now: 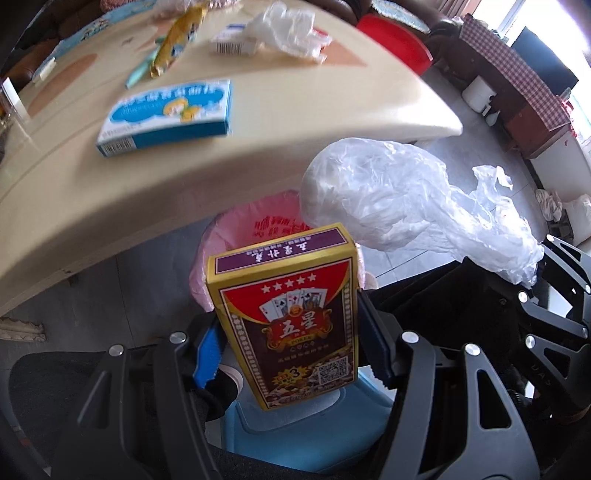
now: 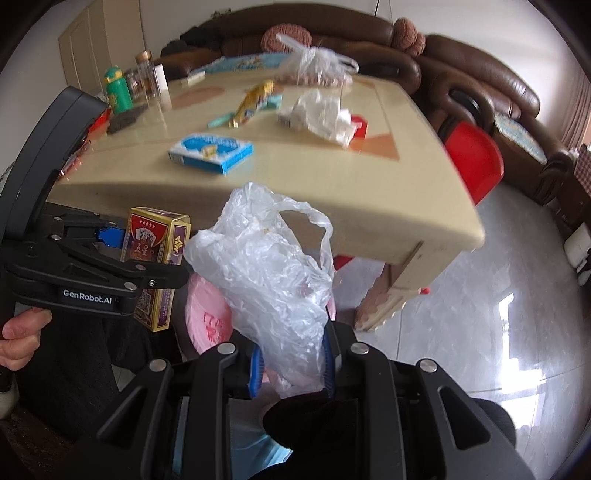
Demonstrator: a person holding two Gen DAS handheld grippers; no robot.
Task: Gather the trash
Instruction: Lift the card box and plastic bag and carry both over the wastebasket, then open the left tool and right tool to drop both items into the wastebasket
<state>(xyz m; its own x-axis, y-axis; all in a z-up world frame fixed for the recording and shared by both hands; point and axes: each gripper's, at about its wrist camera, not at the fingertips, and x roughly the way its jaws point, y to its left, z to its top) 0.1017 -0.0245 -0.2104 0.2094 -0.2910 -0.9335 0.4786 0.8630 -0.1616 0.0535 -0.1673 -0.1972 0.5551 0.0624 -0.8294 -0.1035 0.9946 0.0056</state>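
1. The left gripper (image 1: 291, 332) pinches a playing-card box (image 1: 288, 321) by its two long sides, holding it upright over the pink-lined trash bin (image 1: 236, 229) below the table (image 1: 110, 192) edge.
2. The right gripper (image 2: 291, 363) is pressed together on a crumpled clear plastic bag (image 2: 266, 269), which hangs above the same pink liner.
3. Only the left wrist view shows the card box's printed front and the blue stool (image 1: 280, 417) beneath it.
4. Only the right wrist view shows the person's hand (image 2: 20, 336) on the left gripper's handle, the brown sofa (image 2: 461, 81) and the green bottle (image 2: 117, 90).
5. Both views show litter on the table: a blue box (image 1: 166, 114), a yellow wrapper (image 1: 177, 37) and crumpled white plastic (image 1: 284, 29).
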